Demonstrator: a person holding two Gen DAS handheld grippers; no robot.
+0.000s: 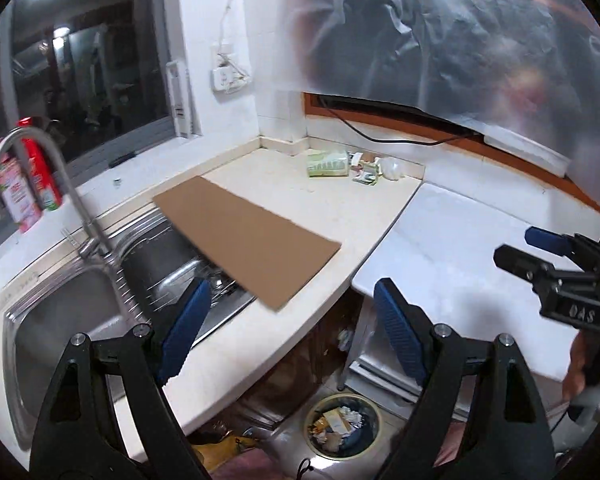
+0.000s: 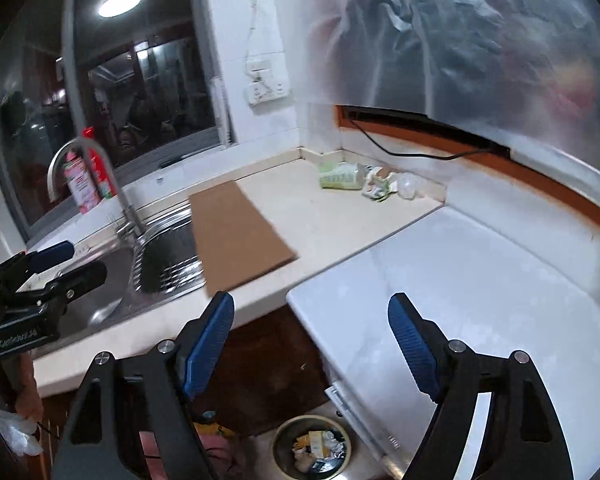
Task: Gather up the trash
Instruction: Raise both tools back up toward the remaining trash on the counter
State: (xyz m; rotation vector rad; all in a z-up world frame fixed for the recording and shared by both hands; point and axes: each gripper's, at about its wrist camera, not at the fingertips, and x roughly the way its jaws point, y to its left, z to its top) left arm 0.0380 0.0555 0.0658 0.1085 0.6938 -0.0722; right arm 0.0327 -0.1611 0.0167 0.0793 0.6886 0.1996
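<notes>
Bin (image 1: 342, 426) part-filled; green packet (image 1: 327, 163) and wrappers (image 1: 366, 172) remain on worktop (image 1: 300, 320) — both claws, left claw (image 1: 296, 330) and right claw (image 2: 312, 346), open, empty.

Two wrist views, high over the kitchen corner, tilted down.

Each looks along its own fingers toward the far countertop (image 1: 284, 184) corner. Both share the cardboard sheet (image 1: 244, 240), the sink (image 2: 112, 304), and the floor bin (image 2: 314, 446) below; each catches the other gripper at its edge.
</notes>
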